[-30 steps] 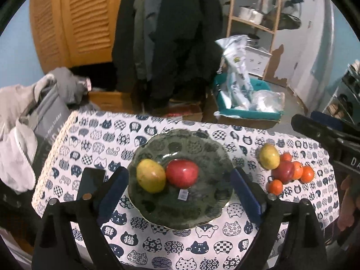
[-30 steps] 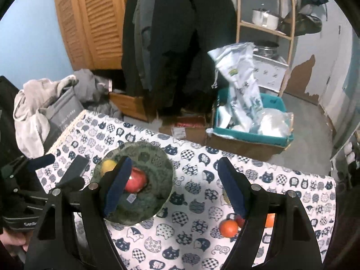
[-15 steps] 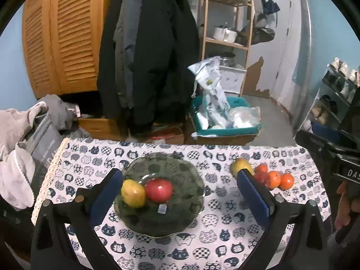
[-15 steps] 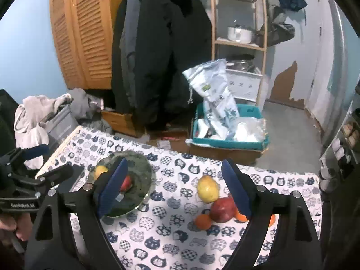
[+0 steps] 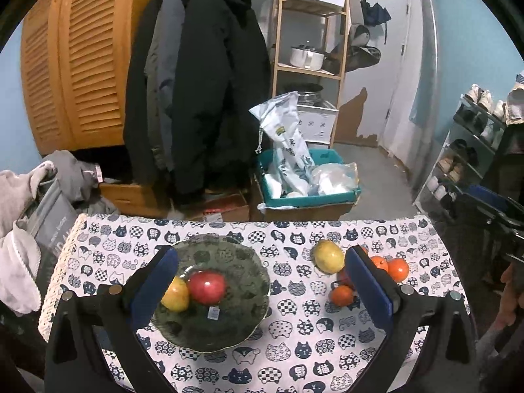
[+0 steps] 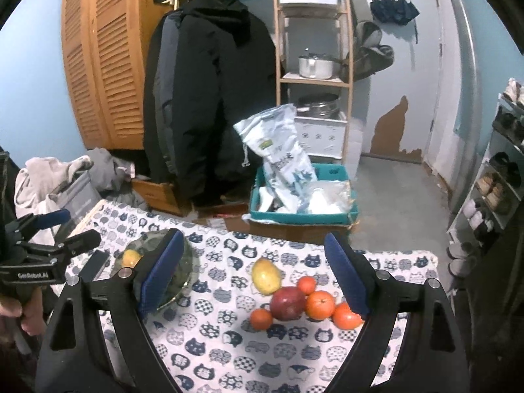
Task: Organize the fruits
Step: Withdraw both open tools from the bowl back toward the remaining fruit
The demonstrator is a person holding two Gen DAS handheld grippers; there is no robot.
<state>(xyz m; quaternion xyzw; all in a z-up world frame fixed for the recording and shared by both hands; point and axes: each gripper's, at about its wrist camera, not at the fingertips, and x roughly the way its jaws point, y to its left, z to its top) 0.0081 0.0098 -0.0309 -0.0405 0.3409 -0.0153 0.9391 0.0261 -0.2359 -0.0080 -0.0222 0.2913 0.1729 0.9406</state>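
Observation:
A dark green plate [image 5: 229, 330] sits left of centre on the cat-print tablecloth and holds a red apple [image 5: 207, 286] and a yellow fruit [image 5: 177, 296]. To its right lie a loose yellow fruit [image 6: 266, 275], a dark red fruit [image 6: 287, 303] and several oranges [image 6: 320, 304]. My left gripper [image 5: 260, 290] is open and empty above the plate. My right gripper [image 6: 253, 276] is open and empty above the loose fruit. The plate also shows in the right wrist view [image 6: 186, 270], partly hidden by a finger.
A black phone [image 6: 93, 263] lies at the table's left edge. Beyond the far edge stand a teal bin [image 5: 308, 196] with bags, hanging coats [image 5: 196, 98] and a wooden shelf [image 5: 311, 49]. Clothes [image 5: 19, 229] pile at the left. A shoe rack [image 5: 471, 163] stands right.
Both grippers have pulled back and up from the table, so more of the room shows. The loose fruit pile has come into the right wrist view. Both stay open.

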